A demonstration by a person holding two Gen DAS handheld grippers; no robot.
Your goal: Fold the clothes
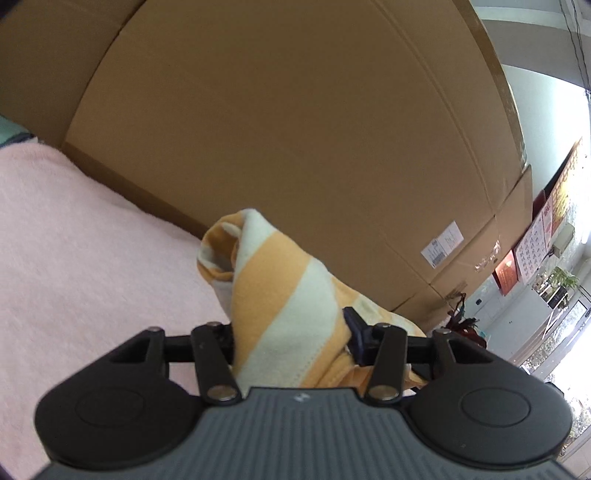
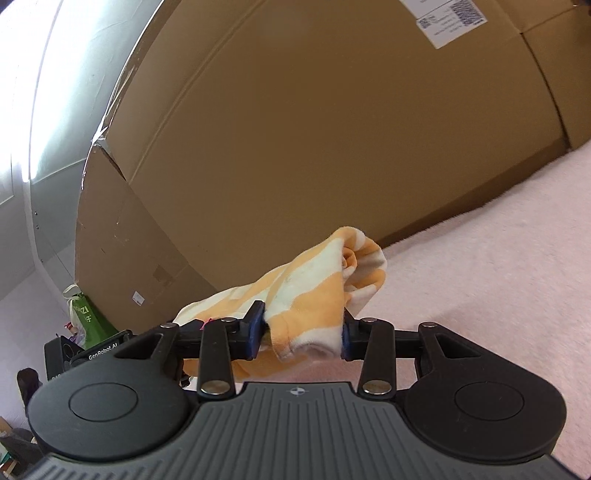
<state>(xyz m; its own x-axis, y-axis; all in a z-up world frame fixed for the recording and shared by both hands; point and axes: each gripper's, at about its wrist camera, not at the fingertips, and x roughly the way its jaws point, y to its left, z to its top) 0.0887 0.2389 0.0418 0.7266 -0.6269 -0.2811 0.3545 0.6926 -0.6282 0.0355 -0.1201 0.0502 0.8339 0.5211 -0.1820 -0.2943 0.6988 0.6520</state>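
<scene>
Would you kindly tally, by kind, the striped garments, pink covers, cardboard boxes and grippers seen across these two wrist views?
Orange-and-white striped garment: 1
Pink cover: 1
Cardboard boxes: 2, counting the second box at the end
Grippers: 2, left gripper, right gripper
Total: 6

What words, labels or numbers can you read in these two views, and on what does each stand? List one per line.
"GenRobot.AI": white print on the left gripper's black body, seen in the right wrist view.
Green bag: white letters, cut off, unreadable.
White shipping labels on the cardboard box: codes and print too small.
Red and white wall posters: too blurred.
</scene>
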